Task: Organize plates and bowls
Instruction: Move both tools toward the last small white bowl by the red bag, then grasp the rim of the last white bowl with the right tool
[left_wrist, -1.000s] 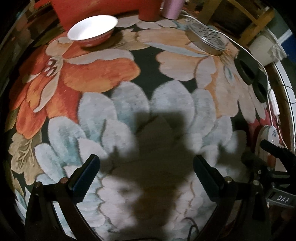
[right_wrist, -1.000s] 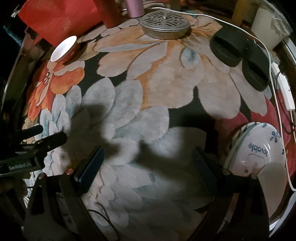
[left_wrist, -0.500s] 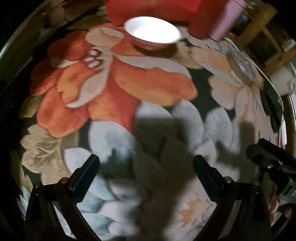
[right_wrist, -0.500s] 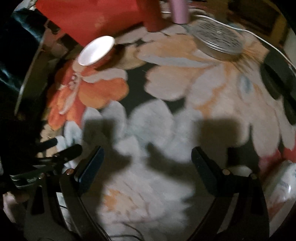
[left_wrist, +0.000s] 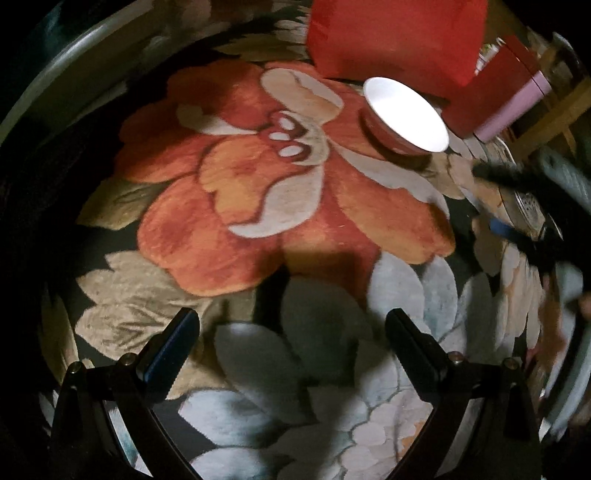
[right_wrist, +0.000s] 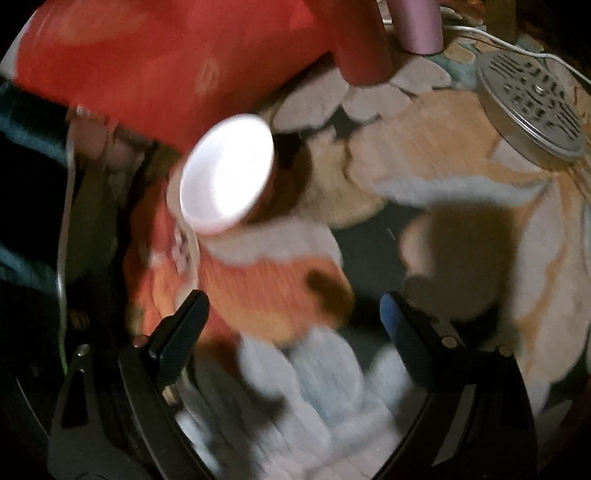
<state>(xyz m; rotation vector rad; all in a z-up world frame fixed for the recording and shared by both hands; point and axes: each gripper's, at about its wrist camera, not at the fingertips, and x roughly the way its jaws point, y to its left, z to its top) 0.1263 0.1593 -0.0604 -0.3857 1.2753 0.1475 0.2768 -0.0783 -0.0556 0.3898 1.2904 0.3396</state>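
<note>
Right wrist view is motion-blurred — rug (right_wrist: 461, 155) pattern smeared, bowl (right_wrist: 227, 173) rim soft. Left wrist view's 3 o'clock edge shows a blurred dark shape, likely the other gripper; can't resolve it. Bowl (left_wrist: 404, 114) sits upright on the floral rug (left_wrist: 258, 206) at 1 o'clock, interior blown out white, contents unreadable. Red bag (left_wrist: 395, 37) just behind it. Left gripper (left_wrist: 291, 339) spread wide, nothing between pads. Right gripper (right_wrist: 293, 317) also wide, jaws just narrowed slightly, gap empty — bowl ahead at 11 o'clock, untouched.
</note>
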